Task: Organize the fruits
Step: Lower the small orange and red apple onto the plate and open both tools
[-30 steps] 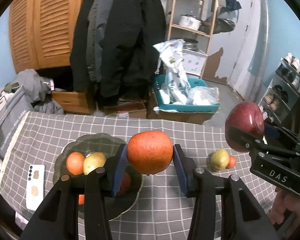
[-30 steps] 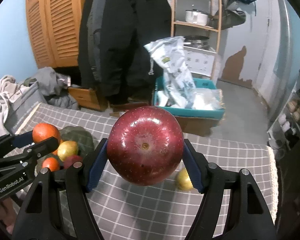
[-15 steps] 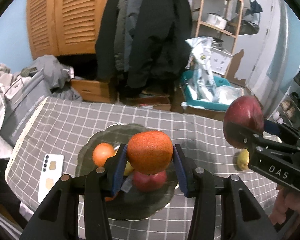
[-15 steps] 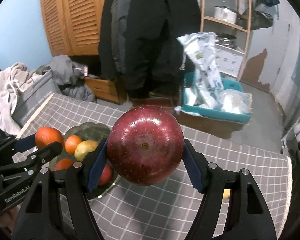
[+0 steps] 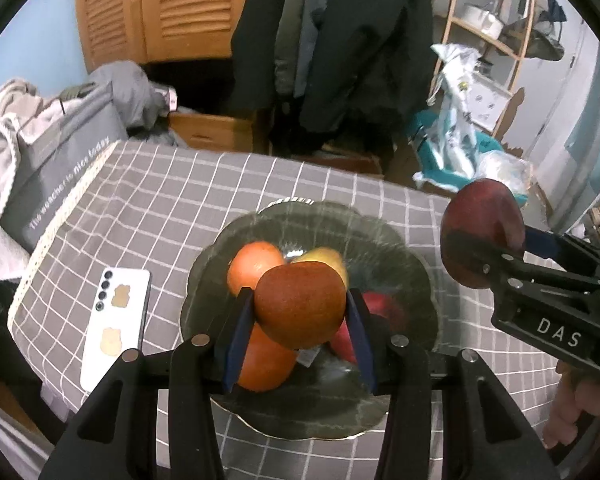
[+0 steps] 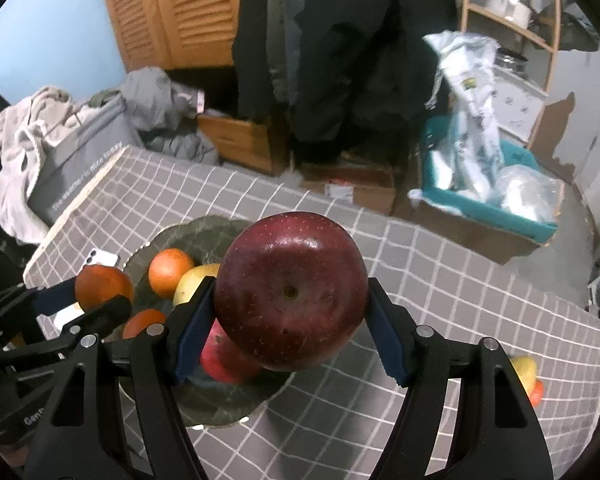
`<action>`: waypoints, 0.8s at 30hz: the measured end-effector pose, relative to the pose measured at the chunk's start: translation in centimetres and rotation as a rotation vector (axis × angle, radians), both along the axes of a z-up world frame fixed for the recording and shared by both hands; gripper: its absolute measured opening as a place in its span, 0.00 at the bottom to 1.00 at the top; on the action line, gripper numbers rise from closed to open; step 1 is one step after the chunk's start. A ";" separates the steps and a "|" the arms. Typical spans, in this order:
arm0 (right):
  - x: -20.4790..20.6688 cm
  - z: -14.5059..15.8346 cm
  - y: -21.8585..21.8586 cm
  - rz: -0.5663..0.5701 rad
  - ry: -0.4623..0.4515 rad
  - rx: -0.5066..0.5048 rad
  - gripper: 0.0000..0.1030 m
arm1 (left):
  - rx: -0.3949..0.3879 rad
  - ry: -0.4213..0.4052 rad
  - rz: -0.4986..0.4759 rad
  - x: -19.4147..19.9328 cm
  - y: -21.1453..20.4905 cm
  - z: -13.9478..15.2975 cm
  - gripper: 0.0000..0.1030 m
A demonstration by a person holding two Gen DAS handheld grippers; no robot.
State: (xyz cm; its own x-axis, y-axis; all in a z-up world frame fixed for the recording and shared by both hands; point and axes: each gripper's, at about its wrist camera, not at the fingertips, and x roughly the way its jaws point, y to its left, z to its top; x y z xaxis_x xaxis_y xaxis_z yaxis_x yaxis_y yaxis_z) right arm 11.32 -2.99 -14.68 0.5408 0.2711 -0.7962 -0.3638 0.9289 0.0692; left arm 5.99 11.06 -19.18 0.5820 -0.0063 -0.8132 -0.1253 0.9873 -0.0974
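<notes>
Quickly, left wrist view: left gripper [image 5: 300,316] clamps one orange [image 5: 300,304] above the dark plate [image 5: 404,264]. Four fruits lie on the plate: two oranges, one yellow pear, one red apple. One white phone [image 5: 114,322] lies on the checked surface [image 5: 172,200], left of the plate. Right gripper [image 5: 500,252], right of the plate, holds one dark red apple [image 5: 482,232].

Right wrist view: right gripper [image 6: 290,320] pinches the dark red apple [image 6: 290,296] over the plate's [image 6: 204,228] right edge. Two loose fruits [image 6: 526,372] sit on the surface [image 6: 440,272], far right of the plate. Left gripper [image 6: 100,294] holds the orange [image 6: 102,284] at the plate's left.
</notes>
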 end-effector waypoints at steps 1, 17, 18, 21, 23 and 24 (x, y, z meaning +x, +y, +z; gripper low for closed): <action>0.2 -0.5 0.4 0.006 0.013 -0.002 0.70 | -0.002 0.011 0.006 0.1 0.3 -0.5 0.45; 2.1 -5.0 2.9 0.044 0.125 -0.016 0.70 | -0.027 0.092 0.016 0.9 1.6 -4.4 0.45; 2.2 -5.0 2.9 0.046 0.129 -0.016 0.70 | -0.026 0.092 0.014 0.9 1.5 -4.4 0.45; 2.5 -5.0 3.0 0.048 0.141 -0.016 0.71 | -0.025 0.095 0.012 1.0 1.4 -4.6 0.46; 2.6 -5.0 2.9 0.047 0.146 -0.014 0.71 | -0.019 0.112 0.011 1.1 1.3 -4.8 0.57; 2.7 -5.0 2.9 0.047 0.147 -0.010 0.71 | -0.013 0.116 0.012 1.1 1.3 -4.8 0.62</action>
State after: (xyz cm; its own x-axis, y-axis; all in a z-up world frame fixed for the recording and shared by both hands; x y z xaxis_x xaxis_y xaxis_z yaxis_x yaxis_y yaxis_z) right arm 14.00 -0.06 -19.71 0.4052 0.2847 -0.8688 -0.3933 0.9121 0.1155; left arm 7.11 12.36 -23.99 0.4838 -0.0110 -0.8751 -0.1488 0.9843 -0.0946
